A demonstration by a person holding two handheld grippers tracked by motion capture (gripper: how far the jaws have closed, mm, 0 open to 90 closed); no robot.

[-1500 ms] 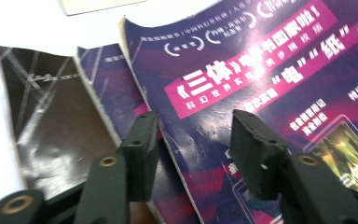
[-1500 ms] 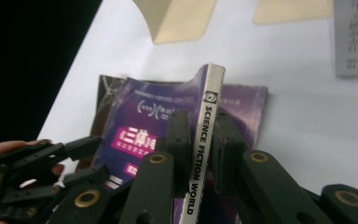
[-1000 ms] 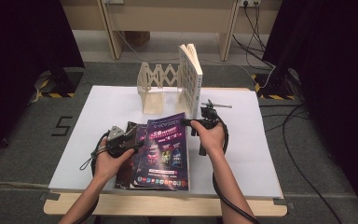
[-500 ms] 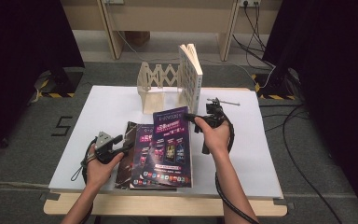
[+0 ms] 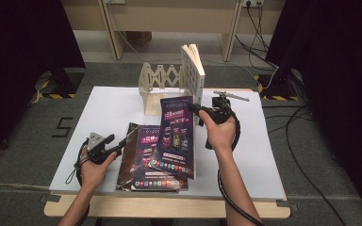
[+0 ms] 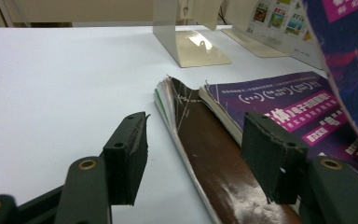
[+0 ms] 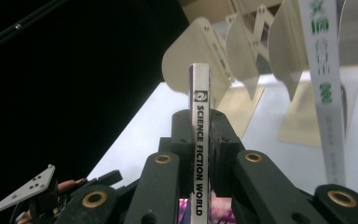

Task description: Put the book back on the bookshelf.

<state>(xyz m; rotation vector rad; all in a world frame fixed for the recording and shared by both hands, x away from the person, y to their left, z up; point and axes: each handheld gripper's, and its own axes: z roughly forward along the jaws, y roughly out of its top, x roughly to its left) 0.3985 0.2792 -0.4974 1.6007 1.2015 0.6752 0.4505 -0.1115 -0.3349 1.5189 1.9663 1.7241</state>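
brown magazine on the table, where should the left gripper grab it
Grip the brown magazine on its exposed left edge, coming low from the left along the table. That edge faces the open left gripper and its corner curls up; the purple magazine overlaps its right side.

Rack (image 5: 158, 87) at far centre of table (image 5: 264, 160); upright book (image 5: 192, 70) against its right end. Two magazines (image 5: 143, 162) flat at near centre. Raised magazine (image 5: 175, 136) over their right part, its far edge just right of rack base. Left gripper (image 5: 122, 147) left of the flat magazines; right gripper (image 5: 192, 108) right of the raised one.
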